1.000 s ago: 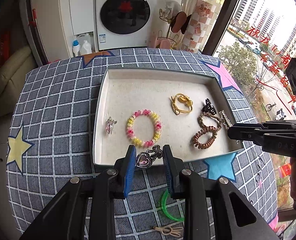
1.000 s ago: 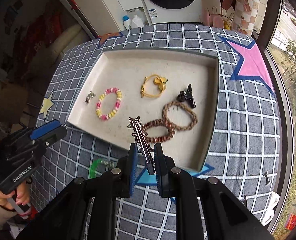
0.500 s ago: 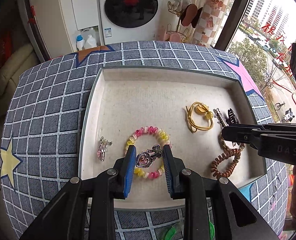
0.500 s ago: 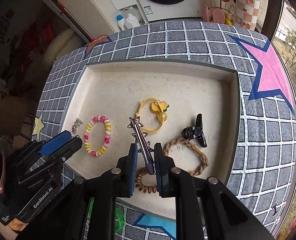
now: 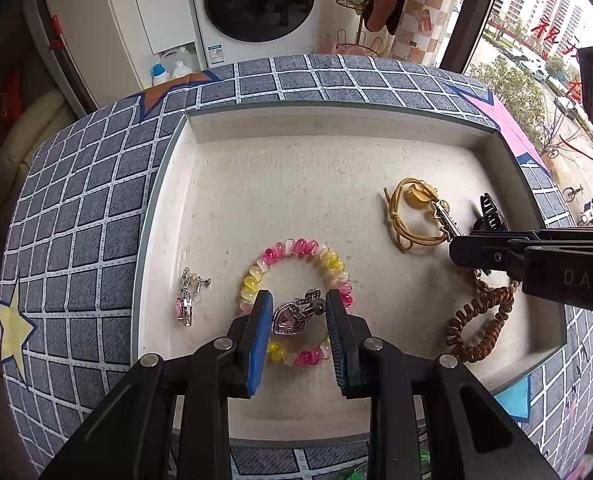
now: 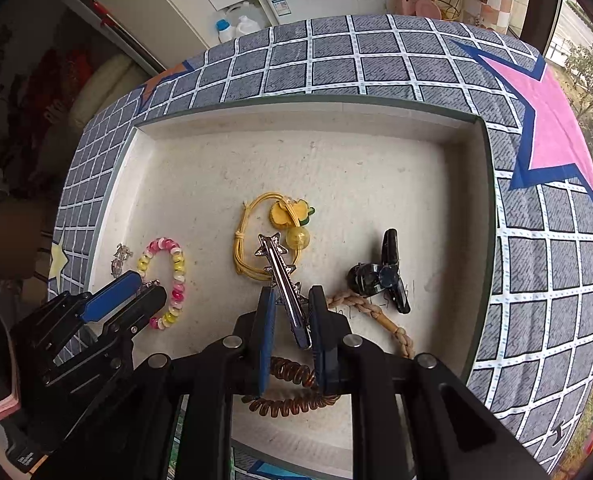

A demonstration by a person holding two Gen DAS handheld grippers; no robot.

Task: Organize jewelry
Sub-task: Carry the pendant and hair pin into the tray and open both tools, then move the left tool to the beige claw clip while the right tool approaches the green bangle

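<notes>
**Both grippers loaded above the tray**

A surface (image 5: 96,208) covered in grey checked cloth is seen bearing a shallow cream tray (image 5: 168,184). Over the tray's near part, the left gripper (image 5: 298,322) is closed on a heart pendant (image 5: 290,316), held between its pads above the pink and yellow bead bracelet (image 5: 296,248). To its right, the right gripper (image 6: 290,320) is clamped narrowly on a silver star hair clip (image 6: 280,268), whose star tip is poised over the yellow hair tie (image 6: 248,248). A small earring (image 5: 186,300) is seen lying left of the bracelet
</notes>
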